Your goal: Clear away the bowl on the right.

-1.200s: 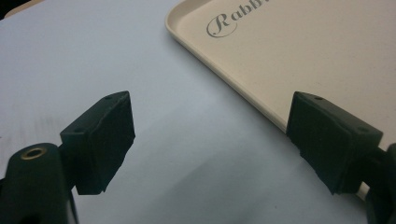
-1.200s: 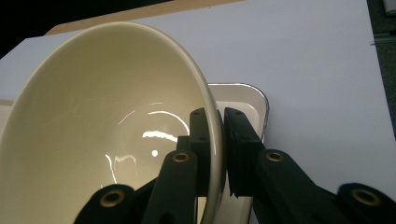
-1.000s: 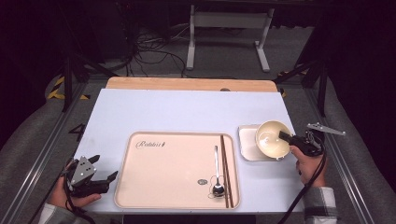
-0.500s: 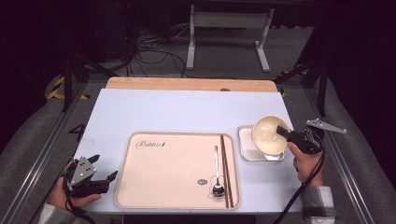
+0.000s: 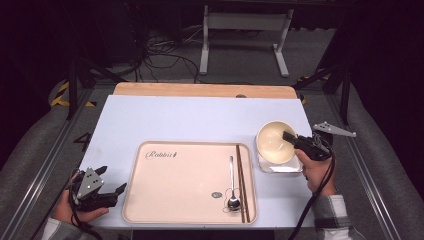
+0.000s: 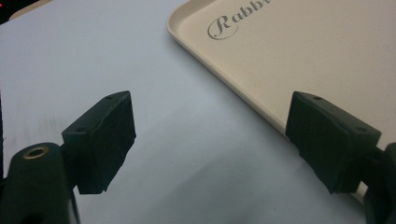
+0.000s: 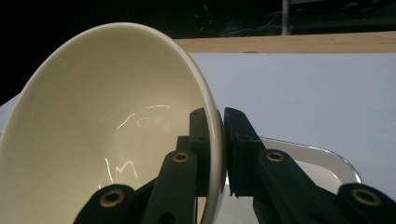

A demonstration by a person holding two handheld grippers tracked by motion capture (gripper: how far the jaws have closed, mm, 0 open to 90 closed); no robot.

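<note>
right claw clamped on the rim of the cream bowl, bowl tilted and lifted above the white square dish, right of the tray. spoon and chopsticks already lie on the tray. bowl likely left to set down there. left claw wide open, empty, near left of the bench.

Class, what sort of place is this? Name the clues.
Probably a lab or recording workshop, not a dining room: loose cables on the floor, a metal stand behind, and a framed table with a meal tray.
</note>
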